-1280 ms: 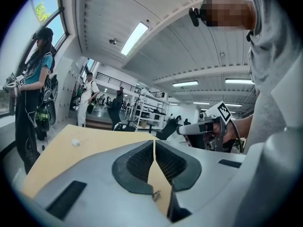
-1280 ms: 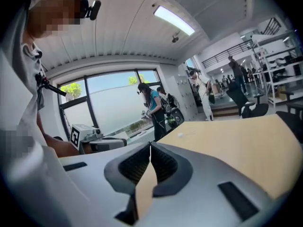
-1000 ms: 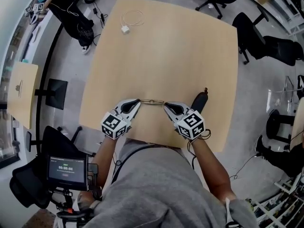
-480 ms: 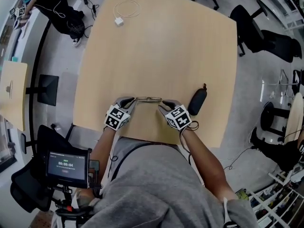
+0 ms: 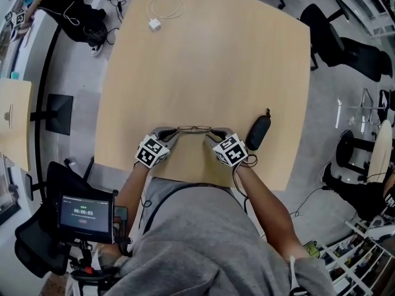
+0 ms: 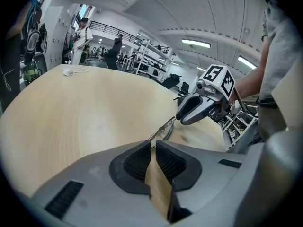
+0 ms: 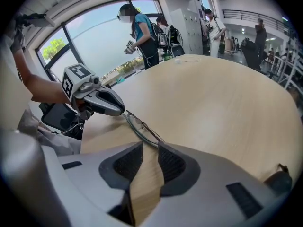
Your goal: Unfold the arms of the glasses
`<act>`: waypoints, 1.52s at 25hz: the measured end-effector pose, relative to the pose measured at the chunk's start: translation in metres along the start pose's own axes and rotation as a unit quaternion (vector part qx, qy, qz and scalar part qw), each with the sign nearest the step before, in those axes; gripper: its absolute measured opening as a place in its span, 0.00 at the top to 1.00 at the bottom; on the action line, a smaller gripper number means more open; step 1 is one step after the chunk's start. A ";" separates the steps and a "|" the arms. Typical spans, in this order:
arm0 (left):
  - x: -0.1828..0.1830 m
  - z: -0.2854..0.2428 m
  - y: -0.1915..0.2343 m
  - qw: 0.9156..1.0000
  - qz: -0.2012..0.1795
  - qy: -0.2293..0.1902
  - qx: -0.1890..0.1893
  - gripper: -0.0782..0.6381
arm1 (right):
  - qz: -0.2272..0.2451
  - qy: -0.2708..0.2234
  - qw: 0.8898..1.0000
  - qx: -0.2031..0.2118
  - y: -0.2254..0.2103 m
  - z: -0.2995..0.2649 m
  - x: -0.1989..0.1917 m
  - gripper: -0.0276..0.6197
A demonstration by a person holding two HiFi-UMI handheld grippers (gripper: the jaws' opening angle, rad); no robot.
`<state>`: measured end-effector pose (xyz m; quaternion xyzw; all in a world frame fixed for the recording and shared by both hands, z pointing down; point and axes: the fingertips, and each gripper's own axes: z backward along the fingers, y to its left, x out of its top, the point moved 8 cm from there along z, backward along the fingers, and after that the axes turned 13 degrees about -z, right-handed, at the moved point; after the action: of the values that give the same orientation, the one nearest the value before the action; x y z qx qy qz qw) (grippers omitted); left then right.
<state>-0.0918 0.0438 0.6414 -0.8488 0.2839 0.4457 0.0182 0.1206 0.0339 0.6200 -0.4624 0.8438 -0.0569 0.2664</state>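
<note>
Thin wire-rimmed glasses are stretched sideways between my two grippers, above the near part of the wooden table. My left gripper pinches their left end and my right gripper their right end. In the left gripper view the jaws are almost together on the frame, which runs off to the other gripper. In the right gripper view the jaws hold the frame at their tips, and the left gripper grips the far end. Whether the arms are folded is not clear.
A black glasses case lies just right of my right gripper. A white charger with a coiled cable sits at the table's far left. Office chairs stand to the right, and people stand beyond the table's far side.
Both grippers, with the glasses between them, have drawn a little nearer to the table's front edge and to each other. The hold on both ends is unchanged.
</note>
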 end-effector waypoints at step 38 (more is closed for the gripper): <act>0.065 -0.047 -0.007 0.993 -0.082 -0.014 -0.083 0.87 | 0.050 0.046 0.987 0.143 0.045 -0.015 0.011 0.80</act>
<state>-0.0243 0.0064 0.6187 -0.8614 0.1752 0.4767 -0.0117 0.0752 0.0484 0.6132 -0.3736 0.8603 -0.1852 0.2932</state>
